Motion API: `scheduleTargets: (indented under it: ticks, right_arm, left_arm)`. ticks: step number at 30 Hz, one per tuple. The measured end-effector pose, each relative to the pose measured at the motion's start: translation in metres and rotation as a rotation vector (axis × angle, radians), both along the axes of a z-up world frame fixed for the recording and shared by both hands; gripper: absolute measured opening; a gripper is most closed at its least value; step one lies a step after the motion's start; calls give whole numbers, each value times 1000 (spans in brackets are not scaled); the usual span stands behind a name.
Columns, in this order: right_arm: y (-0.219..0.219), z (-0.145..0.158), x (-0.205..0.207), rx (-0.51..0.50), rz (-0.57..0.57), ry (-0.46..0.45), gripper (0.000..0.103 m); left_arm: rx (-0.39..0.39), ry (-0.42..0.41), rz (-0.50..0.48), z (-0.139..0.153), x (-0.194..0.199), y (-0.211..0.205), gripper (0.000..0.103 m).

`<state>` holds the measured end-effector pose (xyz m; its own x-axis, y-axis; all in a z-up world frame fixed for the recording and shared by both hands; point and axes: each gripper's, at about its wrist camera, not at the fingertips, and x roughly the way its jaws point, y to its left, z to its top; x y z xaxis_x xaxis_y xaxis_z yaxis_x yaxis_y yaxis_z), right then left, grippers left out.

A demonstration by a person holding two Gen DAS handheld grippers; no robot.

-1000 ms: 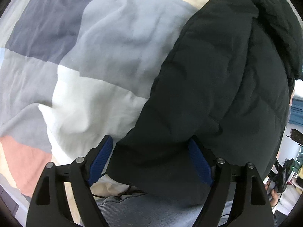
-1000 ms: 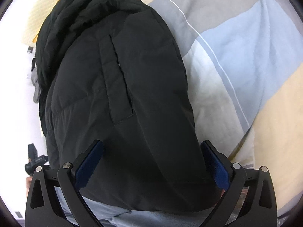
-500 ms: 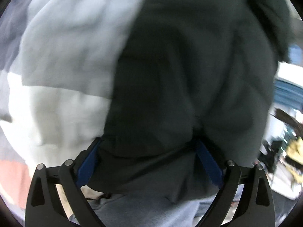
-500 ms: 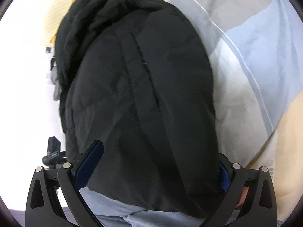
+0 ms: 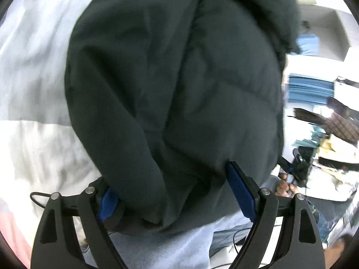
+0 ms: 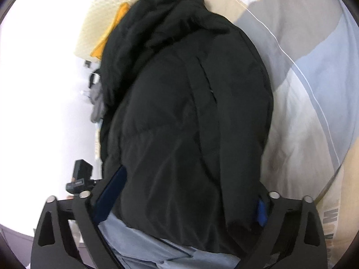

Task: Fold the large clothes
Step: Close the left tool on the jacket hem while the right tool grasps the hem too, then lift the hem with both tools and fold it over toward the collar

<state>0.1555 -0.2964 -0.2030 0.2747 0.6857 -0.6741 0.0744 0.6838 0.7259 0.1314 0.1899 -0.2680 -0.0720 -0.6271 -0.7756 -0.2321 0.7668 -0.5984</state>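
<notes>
A dark padded jacket [image 5: 179, 78] lies bundled on a patchwork duvet [image 5: 33, 78] and fills most of both views. My left gripper [image 5: 170, 179] has the jacket's near edge between its blue pads [image 5: 240, 192]. Its jaws are closing, and the right pad dents the fabric. My right gripper [image 6: 190, 183] straddles the other side of the jacket [image 6: 184, 112], where a zipped pocket slit shows. Its jaws are closing too, and the fabric bulges over both pads [image 6: 112, 192]. The hood end bunches at the far top.
Pale grey-blue cloth [image 5: 168, 242] shows under the jacket's near edge [image 6: 145, 242]. The duvet [image 6: 314, 78] spreads to the right in the right wrist view. Shelves and clutter [image 5: 325, 123] stand beyond the bed, with a hand [image 5: 285, 186] nearby.
The left view has swung so the jacket now fills its middle and the room shows at the right. The right gripper's jaws have narrowed onto the jacket, whose fabric now covers the right pad.
</notes>
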Motion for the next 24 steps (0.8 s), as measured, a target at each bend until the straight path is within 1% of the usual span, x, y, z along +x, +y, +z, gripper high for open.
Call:
scheduleTargets:
  ticks: [1,2,3,4,5,6,7,8,9,10,11,12,13,14,15,17,21,22,24]
  right_arm:
    - [-3,-2,-2,-13,-2,11,83]
    - [-3,-1,-4,-27,-3,19,80]
    - [-2,-2,-4,-44,-3,27,74]
    - [-3,-2,-4,-56,-2,29,69]
    - [-2,-1,-4,-70,-2,26,65]
    - [-2,0,-5,-85,-3,25,54]
    - [-2,0,-5,-94,-4,24,42]
    - [0,-1,-2,-102,-9,21,36]
    - [1,-1,0,-104,-14,18,26]
    - [0,1,2,-91,-21,14,14]
    - [-3,4,2,-81,-27,9,10]
    - [-5,10,3,-77,-33,-4,8]
    - [-7,21,3,-70,-34,-36,7]
    - [-9,33,4,-64,-33,-69,7]
    - [-10,44,3,-60,-33,-91,7]
    - [-14,75,2,-46,-35,-169,6]
    - [-18,124,-10,-26,-30,-303,6]
    - [-17,134,-17,-2,-19,-325,6]
    - [-19,148,-31,41,-9,-358,6]
  left_arm:
    - [26,12,-10,-3,1,-5,86]
    - [40,13,-15,2,4,-5,86]
    - [61,9,-24,0,5,-11,86]
    - [79,-1,-34,2,6,-17,83]
    - [84,-16,-36,10,7,-14,75]
    - [82,-49,-40,15,6,-21,71]
    - [77,-74,-38,18,6,-23,60]
    - [68,-91,-31,23,8,-22,49]
    - [50,-116,-12,29,7,-23,43]
    - [43,-127,1,34,8,-20,33]
    - [32,-140,23,39,7,-18,23]
    - [23,-151,37,43,8,-16,20]
    - [11,-170,56,49,8,-12,16]
    - [-9,-204,83,62,7,-8,14]
    - [-23,-230,99,71,7,-4,13]
    - [-59,-284,131,93,7,12,12]
    - [-141,-419,209,147,-4,32,8]
    - [-150,-452,220,161,-8,37,7]
    - [-159,-495,224,177,-15,42,6]
